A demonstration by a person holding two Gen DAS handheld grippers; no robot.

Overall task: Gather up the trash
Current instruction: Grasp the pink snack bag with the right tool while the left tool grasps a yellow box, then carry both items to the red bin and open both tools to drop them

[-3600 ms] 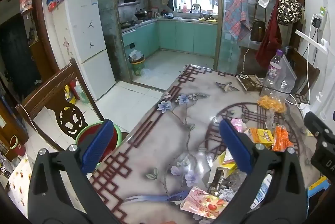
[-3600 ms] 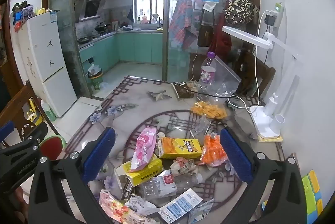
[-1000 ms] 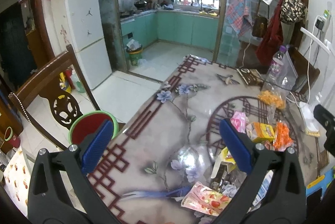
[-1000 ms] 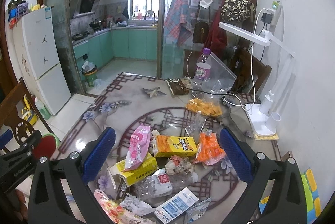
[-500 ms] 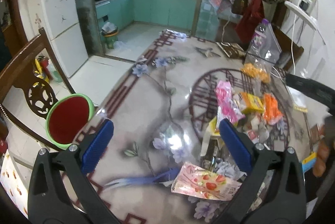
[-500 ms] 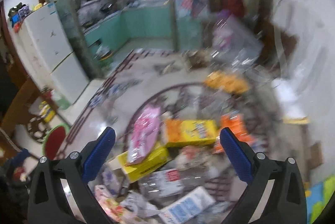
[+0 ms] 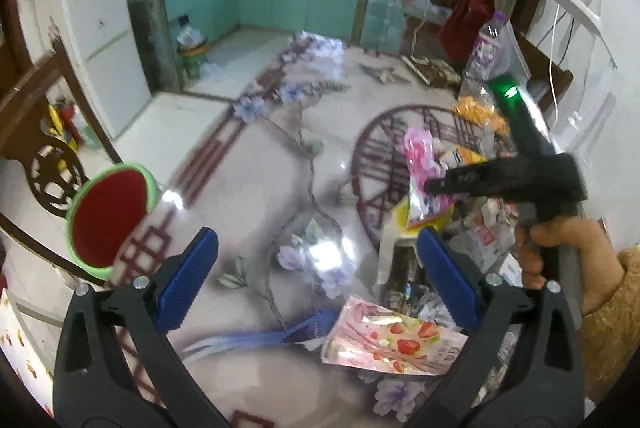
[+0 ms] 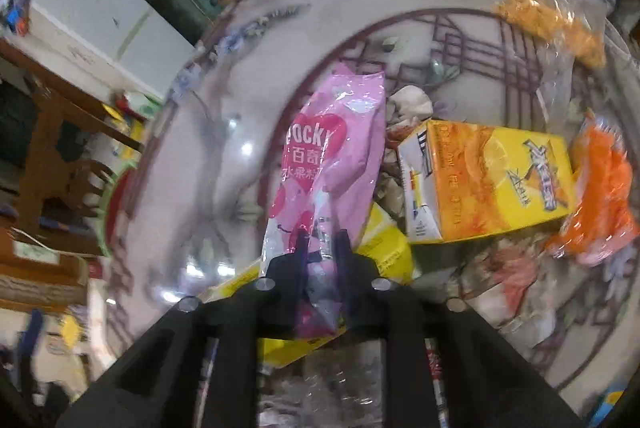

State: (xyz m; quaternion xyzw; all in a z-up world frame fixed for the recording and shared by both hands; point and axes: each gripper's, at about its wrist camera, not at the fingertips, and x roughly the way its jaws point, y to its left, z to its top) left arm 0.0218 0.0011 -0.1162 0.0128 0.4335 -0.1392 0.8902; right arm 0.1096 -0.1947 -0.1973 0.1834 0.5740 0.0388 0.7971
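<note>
- The right gripper (image 8: pixel 322 240) has its fingers pinched together on the near end of a pink snack bag (image 8: pixel 334 156), which stretches away beyond the fingertips over a yellow box (image 8: pixel 384 248).
- The left gripper (image 7: pixel 316 272) has its fingers spread wide with nothing between them; a strawberry wrapper (image 7: pixel 394 342) lies beside its right finger.

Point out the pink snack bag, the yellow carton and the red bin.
pink snack bag (image 8: pixel 332 156), right wrist view, printed middle.
yellow carton (image 8: pixel 488 184), right wrist view, front face.
red bin (image 7: pixel 106 212), left wrist view, red inside.
</note>
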